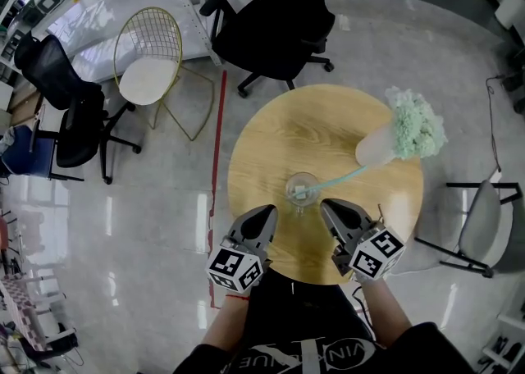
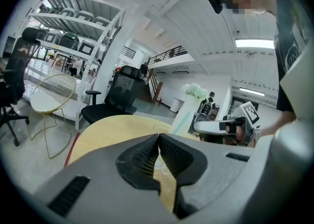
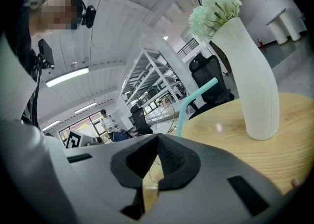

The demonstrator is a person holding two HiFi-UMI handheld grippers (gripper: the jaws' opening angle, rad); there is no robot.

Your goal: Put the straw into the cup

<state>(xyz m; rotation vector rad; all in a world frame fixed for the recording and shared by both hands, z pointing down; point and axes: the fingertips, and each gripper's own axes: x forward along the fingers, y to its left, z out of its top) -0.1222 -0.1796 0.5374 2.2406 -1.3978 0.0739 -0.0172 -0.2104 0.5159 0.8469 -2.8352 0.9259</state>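
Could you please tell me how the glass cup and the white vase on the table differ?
The cup is clear glass; the vase is opaque white. The cup holds a teal straw; the vase holds pale green flowers. The vase is taller than the cup. Both stand on the round wooden table.

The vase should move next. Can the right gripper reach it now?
Probably yes: the right gripper faces bare table before the vase, the straw off to its side; its jaws are shut.

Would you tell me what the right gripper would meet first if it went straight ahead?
Probably the clear glass cup holding the teal straw, just beyond the shut right gripper, though depth is unclear.
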